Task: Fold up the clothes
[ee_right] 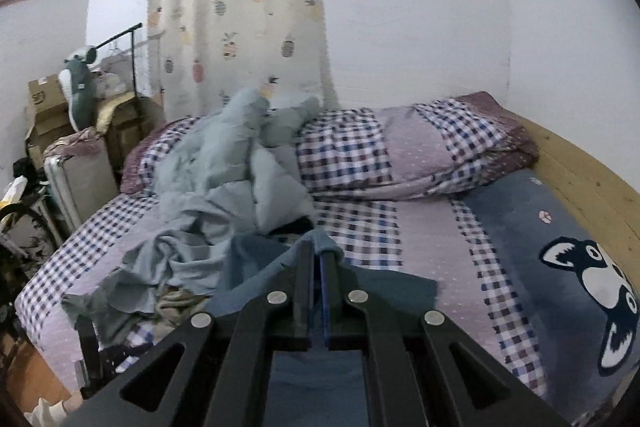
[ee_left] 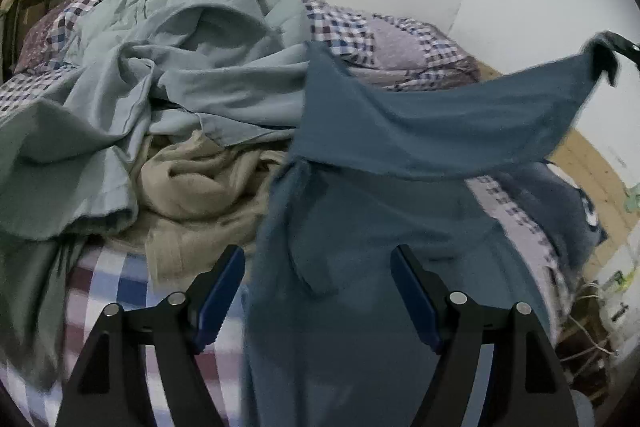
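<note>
Left wrist view. Left gripper [ee_left: 318,263] — jaws spread wide, nothing pinched; the dark blue garment [ee_left: 400,131] hangs in front of and between the pads without being pressed. One corner of it is stretched up to the right, where the right gripper [ee_left: 606,67] holds it at the frame edge. Behind lie a pale blue pile [ee_left: 192,67] and a beige cloth [ee_left: 200,187], both crumpled on the checked bed [ee_left: 120,287].

Right wrist view. Right gripper [ee_right: 317,259] — jaws pressed together, pinching a corner of the garment [ee_right: 256,267], which trails down and left beneath the tool. Pale pile [ee_right: 240,163] heaped mid-bed. A folded quilt [ee_right: 400,147] sits at the head, a dog-print blanket [ee_right: 560,267] along the wooden side, a pineapple curtain [ee_right: 240,7] on the wall.

Risks, as judged. The garment hangs from one corner only; with the left jaws apart it may twist, sag onto the pile, or bunch so that the next edge is hard to find. A pull by the right hand could slip the corner from the pinch.

View differences. The left view alone shows the garment's full spread and the beige cloth clearly. The right view alone shows the pinch close up, the blanket and the room's clutter at left.
</note>
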`<state>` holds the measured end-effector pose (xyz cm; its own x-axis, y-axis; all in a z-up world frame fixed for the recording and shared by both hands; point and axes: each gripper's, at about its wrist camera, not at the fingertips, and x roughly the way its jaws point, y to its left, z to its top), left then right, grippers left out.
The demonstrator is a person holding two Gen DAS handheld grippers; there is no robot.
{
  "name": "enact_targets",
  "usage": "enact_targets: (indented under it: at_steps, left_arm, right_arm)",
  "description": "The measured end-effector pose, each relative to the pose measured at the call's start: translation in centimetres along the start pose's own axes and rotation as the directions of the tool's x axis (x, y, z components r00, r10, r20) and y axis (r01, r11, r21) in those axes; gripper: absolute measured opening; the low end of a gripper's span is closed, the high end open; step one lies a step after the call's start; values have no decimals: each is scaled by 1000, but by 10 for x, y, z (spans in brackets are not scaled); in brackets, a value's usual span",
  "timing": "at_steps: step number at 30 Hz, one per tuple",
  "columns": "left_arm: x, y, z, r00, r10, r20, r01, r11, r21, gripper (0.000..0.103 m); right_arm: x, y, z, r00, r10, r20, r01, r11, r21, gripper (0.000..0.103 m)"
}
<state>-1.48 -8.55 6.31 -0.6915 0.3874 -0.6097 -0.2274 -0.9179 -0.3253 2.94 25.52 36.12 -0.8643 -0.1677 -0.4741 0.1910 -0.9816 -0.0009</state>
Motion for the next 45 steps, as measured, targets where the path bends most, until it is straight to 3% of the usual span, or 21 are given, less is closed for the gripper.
enact_targets:
  at_steps: [5, 8, 12, 17, 20, 23, 30, 32, 34, 35, 38, 45]
  left_arm:
    - [32, 22, 10, 1000, 8, 9, -7, 995, -96, 78]
    - [36, 3, 15, 998, -14, 64, 13, 1000, 4, 78]
    - [51, -25, 22, 993, 46, 107, -64, 984, 169, 78]
    - [83, -50, 34, 976, 178, 126, -208, 934, 291, 72]
    - [103, -61, 32, 969, 226, 102, -247, 892, 378, 57]
    - [113, -60, 27, 962, 258, 88, -271, 872, 409, 52]
    - [113, -57, 26, 956, 260, 138, -295, 858, 420, 52]
    - [115, -57, 29, 954, 266, 142, -301, 863, 407, 52]
    - [115, -55, 33, 953, 267, 145, -303, 875, 379, 36]
    - [114, -52, 36, 953, 266, 144, -301, 887, 351, 23]
    - [111, -40, 42, 965, 226, 130, -253, 931, 262, 12]
    - [102, -16, 50, 970, 193, 150, -212, 969, 125, 9]
  right_arm:
    - [17, -26, -8, 999, -28, -16, 28, 1000, 3, 0]
    - [30, -41, -14, 999, -29, -30, 30, 999, 14, 0]
    - [34, -40, -16, 1000, -17, -24, 17, 1000, 6, 0]
    - [31, -35, -12, 1000, -9, -15, 8, 999, -41, 0]
    - [25, -24, -9, 1000, -7, -8, 7, 997, -74, 0]
    - [21, -17, -5, 1000, -9, -4, 9, 995, -100, 0]
    - [16, -15, 4, 1000, -16, 11, 17, 993, -113, 0]
    - [15, -14, 5, 1000, -14, 18, 16, 993, -115, 0]
    - [14, -13, 5, 1000, -7, 22, 9, 994, -113, 0]
    - [14, -12, 4, 1000, -4, 21, 6, 993, -114, 1]
    - [19, -14, -1, 1000, -2, 4, 2, 994, -112, 1]
    - [50, -35, -37, 997, -13, -70, 4, 993, -115, 1]
